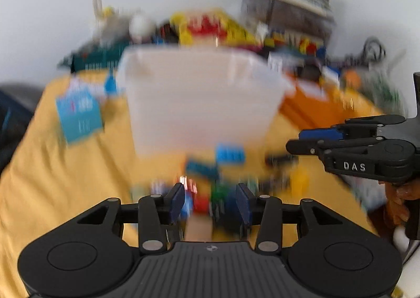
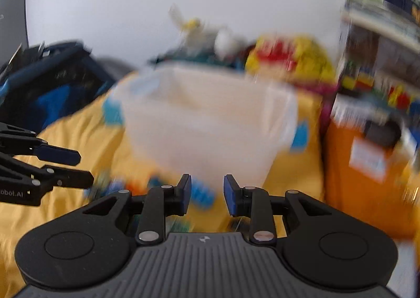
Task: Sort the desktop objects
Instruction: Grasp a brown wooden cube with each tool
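Bricks (image 1: 210,187) lie scattered on the yellow table (image 1: 65,179) before the white tub (image 1: 199,98); your left gripper (image 1: 210,199) and right gripper (image 2: 207,194) hover, jaws spread and empty. Steady yourself, single out one brick, then close.

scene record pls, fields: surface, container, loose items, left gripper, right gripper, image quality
surface: yellow cloth
container: translucent white bin, upright, open top, nothing visible inside
loose items: small coloured blocks scattered on the cloth in front of the bin; blue card to its left in the left wrist view
left gripper: open, nothing between the pads, over the blocks
right gripper: open, nothing held, facing the bin
image quality: heavy motion blur in both views; block shapes unclear
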Demonstrator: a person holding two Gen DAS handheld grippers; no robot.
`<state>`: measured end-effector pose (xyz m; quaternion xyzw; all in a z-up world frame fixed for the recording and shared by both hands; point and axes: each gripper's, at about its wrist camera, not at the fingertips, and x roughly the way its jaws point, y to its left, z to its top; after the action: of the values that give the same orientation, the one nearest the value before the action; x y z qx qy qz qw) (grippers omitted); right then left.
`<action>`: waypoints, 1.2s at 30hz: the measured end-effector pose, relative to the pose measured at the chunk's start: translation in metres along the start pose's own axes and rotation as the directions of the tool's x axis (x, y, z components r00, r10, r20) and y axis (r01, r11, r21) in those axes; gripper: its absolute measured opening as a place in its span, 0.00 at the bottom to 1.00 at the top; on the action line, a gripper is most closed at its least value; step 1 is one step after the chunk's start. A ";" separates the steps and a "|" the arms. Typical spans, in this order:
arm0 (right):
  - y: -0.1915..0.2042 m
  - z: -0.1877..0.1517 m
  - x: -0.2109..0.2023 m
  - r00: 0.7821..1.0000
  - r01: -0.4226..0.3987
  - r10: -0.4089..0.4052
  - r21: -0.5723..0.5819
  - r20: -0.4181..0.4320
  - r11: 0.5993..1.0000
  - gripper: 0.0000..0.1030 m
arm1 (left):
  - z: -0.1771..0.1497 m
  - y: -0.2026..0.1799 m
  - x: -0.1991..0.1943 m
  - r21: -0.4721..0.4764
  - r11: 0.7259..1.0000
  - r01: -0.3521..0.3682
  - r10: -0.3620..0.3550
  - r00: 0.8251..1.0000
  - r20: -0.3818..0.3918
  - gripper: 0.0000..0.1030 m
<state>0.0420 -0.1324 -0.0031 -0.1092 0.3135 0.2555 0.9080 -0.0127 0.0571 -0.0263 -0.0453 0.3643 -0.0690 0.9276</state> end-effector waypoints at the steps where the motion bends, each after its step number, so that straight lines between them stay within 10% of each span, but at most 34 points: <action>1: 0.004 -0.013 0.003 0.999 -0.017 0.018 0.004 -0.038 1.000 0.30 | -0.010 -0.002 0.003 0.006 1.000 -0.009 0.009 1.000 -0.028 0.46; 8: 0.029 -0.081 0.006 0.979 -0.018 0.017 -0.001 -0.204 1.000 0.30 | -0.028 -0.007 0.027 0.089 0.994 -0.061 0.065 0.997 -0.047 0.46; 19: 0.013 -0.084 -0.009 0.984 0.103 -0.103 -0.004 -0.148 0.995 0.41 | -0.034 -0.002 0.057 0.118 0.992 -0.052 0.064 0.993 -0.102 0.31; 36: 0.048 -0.070 0.046 0.989 -0.086 0.070 -0.118 -0.132 0.989 0.43 | -0.066 -0.004 0.016 0.049 0.999 -0.015 0.023 0.987 -0.158 0.31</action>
<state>0.0114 -0.0989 -0.0887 -0.1686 0.3586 0.3022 0.8670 -0.0466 0.0485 -0.0842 -0.0140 0.4357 -0.0723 0.8971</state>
